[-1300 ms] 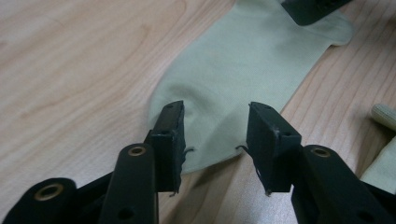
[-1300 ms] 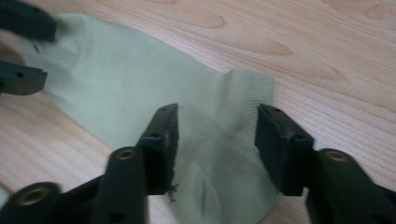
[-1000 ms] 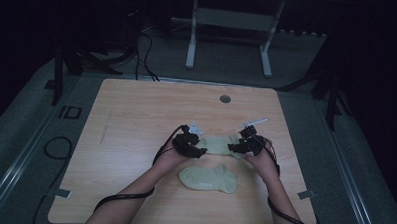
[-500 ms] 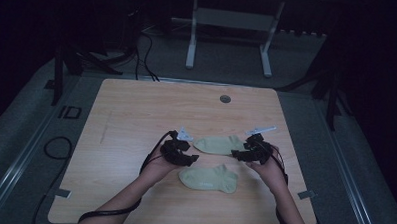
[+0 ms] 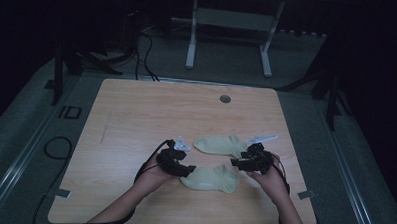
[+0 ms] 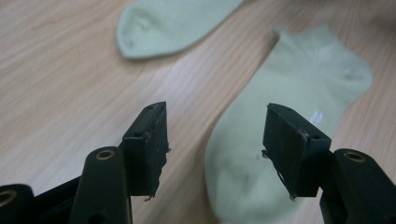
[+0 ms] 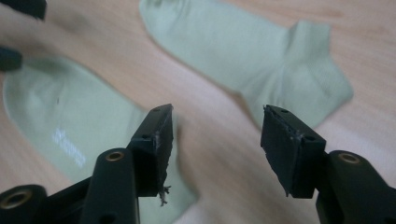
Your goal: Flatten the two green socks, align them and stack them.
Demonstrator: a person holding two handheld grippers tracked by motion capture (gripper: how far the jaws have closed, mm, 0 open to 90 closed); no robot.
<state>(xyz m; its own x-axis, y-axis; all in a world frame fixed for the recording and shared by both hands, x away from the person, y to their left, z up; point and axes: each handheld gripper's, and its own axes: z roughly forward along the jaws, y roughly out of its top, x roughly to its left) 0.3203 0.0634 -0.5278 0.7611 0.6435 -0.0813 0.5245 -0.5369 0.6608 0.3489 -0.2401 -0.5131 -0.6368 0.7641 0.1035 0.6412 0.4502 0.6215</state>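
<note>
Two pale green ankle socks lie flat on the wooden table (image 5: 136,115). The far sock (image 5: 220,144) (image 6: 173,23) (image 7: 247,51) lies toward the middle right, and the near sock (image 5: 210,178) (image 6: 280,121) (image 7: 70,126) sits closer to the front edge. My left gripper (image 5: 188,168) (image 6: 215,147) is open, its jaws hovering over the toe end of the near sock. My right gripper (image 5: 235,163) (image 7: 217,149) is open too, above the bare wood between the two socks, by the near sock's cuff end. Neither gripper holds anything.
A round grommet (image 5: 225,99) sits in the table near its far edge. Desk legs (image 5: 191,36) and cables (image 5: 149,45) stand on the dark floor beyond. The left and far parts of the tabletop are bare wood.
Both grippers have drawn back from the far sock toward the near sock. The far sock now lies released on the table.
</note>
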